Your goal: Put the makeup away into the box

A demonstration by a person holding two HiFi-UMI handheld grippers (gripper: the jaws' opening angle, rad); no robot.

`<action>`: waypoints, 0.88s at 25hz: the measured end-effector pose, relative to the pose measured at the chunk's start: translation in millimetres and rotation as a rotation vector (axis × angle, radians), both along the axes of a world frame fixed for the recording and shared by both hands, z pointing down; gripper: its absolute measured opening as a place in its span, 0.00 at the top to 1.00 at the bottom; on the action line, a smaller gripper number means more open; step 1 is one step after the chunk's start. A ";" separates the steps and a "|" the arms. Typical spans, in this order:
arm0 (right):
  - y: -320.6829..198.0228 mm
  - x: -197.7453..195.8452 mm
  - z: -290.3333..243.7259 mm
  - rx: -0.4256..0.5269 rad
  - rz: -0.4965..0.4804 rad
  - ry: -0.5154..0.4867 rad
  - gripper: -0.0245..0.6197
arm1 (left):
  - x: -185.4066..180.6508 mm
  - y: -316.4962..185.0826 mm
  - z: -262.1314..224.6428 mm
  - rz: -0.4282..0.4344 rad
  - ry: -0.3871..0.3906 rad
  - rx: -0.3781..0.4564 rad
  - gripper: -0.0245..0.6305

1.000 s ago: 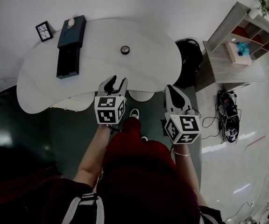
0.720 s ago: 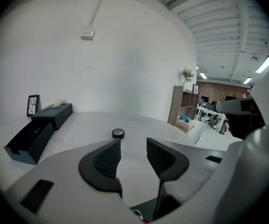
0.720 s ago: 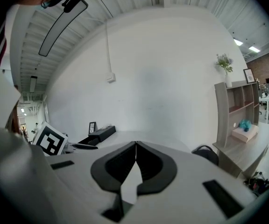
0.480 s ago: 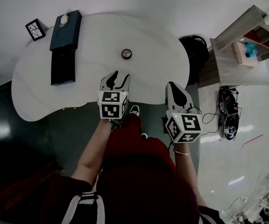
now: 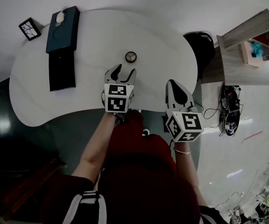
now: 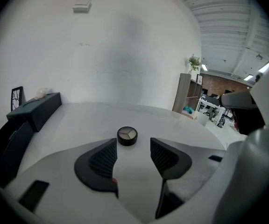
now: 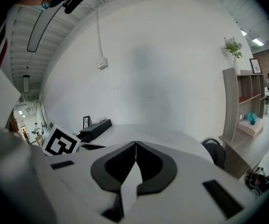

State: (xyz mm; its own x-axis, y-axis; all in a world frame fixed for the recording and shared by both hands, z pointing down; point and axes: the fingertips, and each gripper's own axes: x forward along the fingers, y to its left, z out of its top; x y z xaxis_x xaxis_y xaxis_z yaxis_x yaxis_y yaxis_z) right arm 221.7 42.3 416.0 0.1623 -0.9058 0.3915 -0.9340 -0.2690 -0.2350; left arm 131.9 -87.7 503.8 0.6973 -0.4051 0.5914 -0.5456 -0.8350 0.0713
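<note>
A small round makeup compact (image 5: 130, 56) with a three-part pale top lies on the white table (image 5: 158, 41); in the left gripper view the compact (image 6: 127, 136) sits just beyond the jaws. My left gripper (image 5: 124, 71) hovers just short of it, its jaws opening, nothing between them. A long dark box (image 5: 61, 46) lies at the table's far left, its lid end (image 5: 63, 28) carrying a small pale object (image 5: 59, 17). My right gripper (image 5: 176, 87) is shut and empty near the table's right front edge; in its own view the jaws (image 7: 136, 145) meet at the tips.
A small black picture frame (image 5: 29, 28) stands at the table's far left corner. A black chair (image 5: 200, 40) and a wooden shelf unit (image 5: 249, 50) stand to the right of the table. Cables and a bag (image 5: 230, 108) lie on the floor.
Both grippers have moved forward over the table toward the compact. The left gripper's jaws have spread wider. The right gripper stayed shut.
</note>
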 end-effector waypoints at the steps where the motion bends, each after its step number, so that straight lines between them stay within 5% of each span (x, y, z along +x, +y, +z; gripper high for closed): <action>1: -3.9 -0.7 1.1 -0.003 -0.001 -0.002 0.94 | 2.5 -2.8 3.0 0.007 -0.004 -0.005 0.63; 22: -45.8 18.0 11.9 -0.035 0.024 -0.022 0.94 | 36.4 -39.0 31.5 0.084 -0.134 -0.014 0.60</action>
State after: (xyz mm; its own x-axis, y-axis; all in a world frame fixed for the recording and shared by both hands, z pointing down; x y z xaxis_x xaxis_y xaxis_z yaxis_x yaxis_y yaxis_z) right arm 239.7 -3.6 427.9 0.1747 -0.8875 0.4263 -0.9219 -0.2995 -0.2456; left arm 168.3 -126.7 535.3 0.6428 -0.3392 0.6868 -0.4789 -0.8777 0.0147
